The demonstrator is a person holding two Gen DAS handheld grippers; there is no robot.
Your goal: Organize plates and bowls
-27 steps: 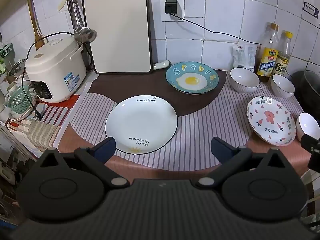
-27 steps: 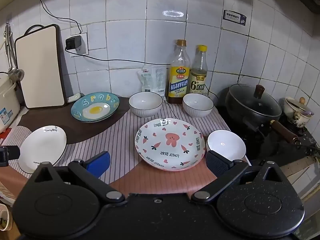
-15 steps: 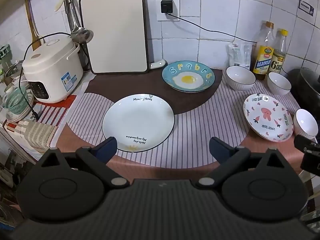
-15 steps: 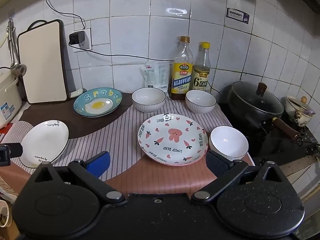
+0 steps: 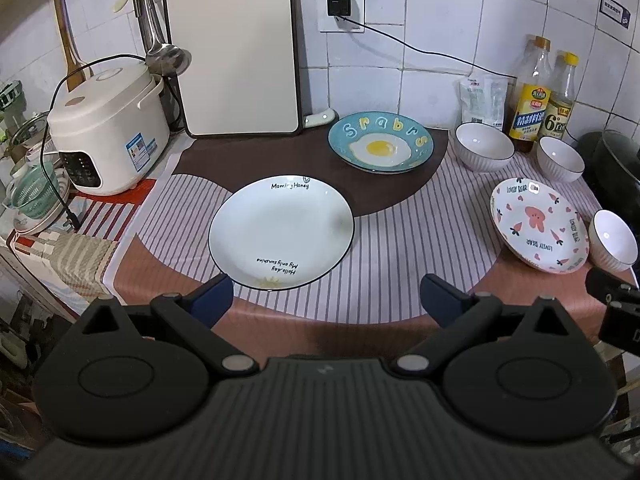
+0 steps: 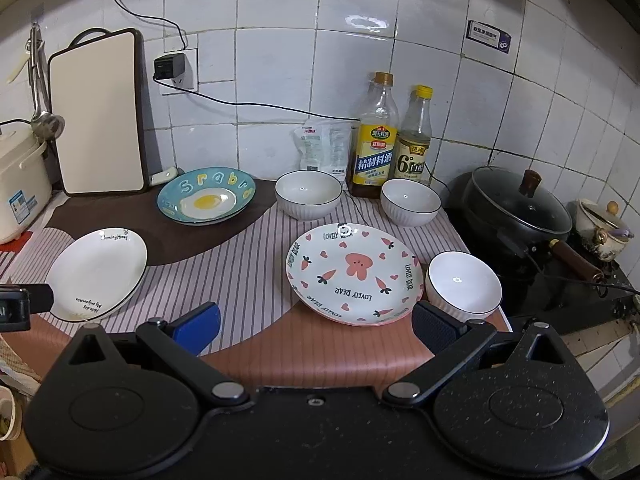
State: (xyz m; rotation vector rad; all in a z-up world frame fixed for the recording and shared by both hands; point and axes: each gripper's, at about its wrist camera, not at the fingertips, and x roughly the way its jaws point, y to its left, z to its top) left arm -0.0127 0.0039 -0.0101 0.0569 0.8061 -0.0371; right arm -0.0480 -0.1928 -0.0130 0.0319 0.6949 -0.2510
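White china is spread over the striped worktop (image 5: 392, 240). Taking the white plate (image 5: 280, 232) as landmark: the blue egg plate (image 5: 380, 146) is set behind it to the right, the pink rabbit plate (image 6: 354, 274) well to its right, and three white bowls (image 6: 308, 199) (image 6: 410, 202) (image 6: 462, 285) are grouped around that rabbit plate. The left claw (image 5: 326, 296) is held spread wide and empty just before the white plate; the right claw (image 6: 316, 324) is likewise released, empty, before the rabbit plate.
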